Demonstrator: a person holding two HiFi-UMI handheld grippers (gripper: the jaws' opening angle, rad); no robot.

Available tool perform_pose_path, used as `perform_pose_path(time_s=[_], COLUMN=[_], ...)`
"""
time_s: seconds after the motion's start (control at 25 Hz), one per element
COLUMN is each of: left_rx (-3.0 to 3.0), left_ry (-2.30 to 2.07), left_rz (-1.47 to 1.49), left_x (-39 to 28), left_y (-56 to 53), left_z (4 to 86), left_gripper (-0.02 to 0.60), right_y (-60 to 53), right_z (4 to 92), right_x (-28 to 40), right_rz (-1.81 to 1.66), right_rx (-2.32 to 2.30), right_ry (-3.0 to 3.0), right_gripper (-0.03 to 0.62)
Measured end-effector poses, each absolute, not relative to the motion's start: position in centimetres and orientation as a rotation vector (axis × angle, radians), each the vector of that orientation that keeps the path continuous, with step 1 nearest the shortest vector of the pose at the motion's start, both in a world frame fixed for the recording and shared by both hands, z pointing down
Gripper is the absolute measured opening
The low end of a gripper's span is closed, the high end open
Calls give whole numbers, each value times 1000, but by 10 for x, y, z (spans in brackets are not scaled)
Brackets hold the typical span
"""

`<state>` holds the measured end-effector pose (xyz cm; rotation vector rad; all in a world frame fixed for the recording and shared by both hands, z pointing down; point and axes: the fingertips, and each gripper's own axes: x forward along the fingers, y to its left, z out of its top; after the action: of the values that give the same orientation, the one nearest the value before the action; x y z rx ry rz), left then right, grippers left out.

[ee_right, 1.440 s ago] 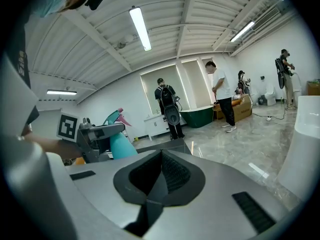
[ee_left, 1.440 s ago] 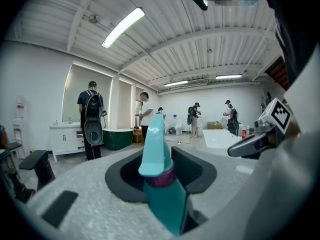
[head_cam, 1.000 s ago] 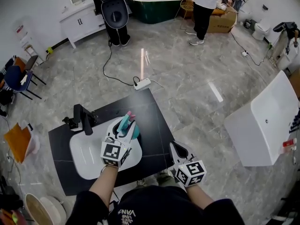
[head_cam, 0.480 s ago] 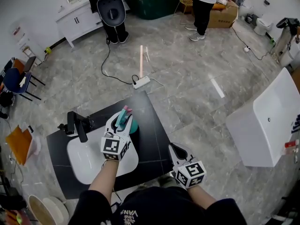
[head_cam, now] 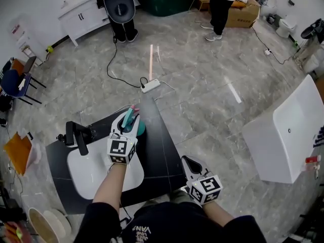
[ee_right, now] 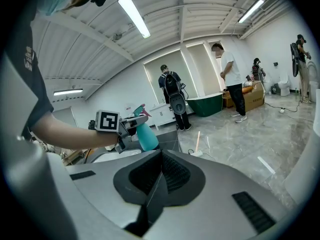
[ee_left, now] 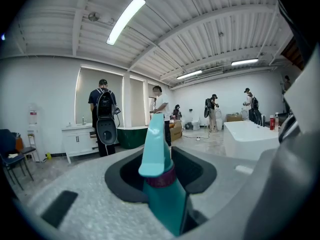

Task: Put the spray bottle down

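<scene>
The spray bottle [head_cam: 138, 129] is just past the sink's [head_cam: 96, 173] far right corner, over the black counter [head_cam: 163, 151]. The left gripper [head_cam: 129, 121] clamps it near the neck. I can't tell if its base touches yet. To do this well, I'd lower it straight until the base sits flat beside the sink, then ease the 2 jaws apart without nudging it. Its long axis stands near upright, nozzle aimed away from the person. The right gripper [head_cam: 187, 161] hovers off the sink's near right, pinched together on nothing.

Teal spray bottle [head_cam: 138, 129], pink nozzle, purple collar — beside it a white basin [head_cam: 86, 171] and black tap [head_cam: 78, 138] on the black table [head_cam: 162, 146]; grey, marble-veined floor [head_cam: 212, 75].
</scene>
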<state>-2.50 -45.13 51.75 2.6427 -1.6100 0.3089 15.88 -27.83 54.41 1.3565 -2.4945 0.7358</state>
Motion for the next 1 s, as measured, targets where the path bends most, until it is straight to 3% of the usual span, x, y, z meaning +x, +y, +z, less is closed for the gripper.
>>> perform_pose_path(time_s=[1.0], left_rx=[2621], left_ry=[-1659], left_rz=[326], left_x=[-30], left_y=[-480], left_z=[533], left_gripper=[161], right_y=[-282], right_z=[554], right_x=[167], right_rz=[760], right_rx=[1340], right_ry=[-2477], right_gripper=[1])
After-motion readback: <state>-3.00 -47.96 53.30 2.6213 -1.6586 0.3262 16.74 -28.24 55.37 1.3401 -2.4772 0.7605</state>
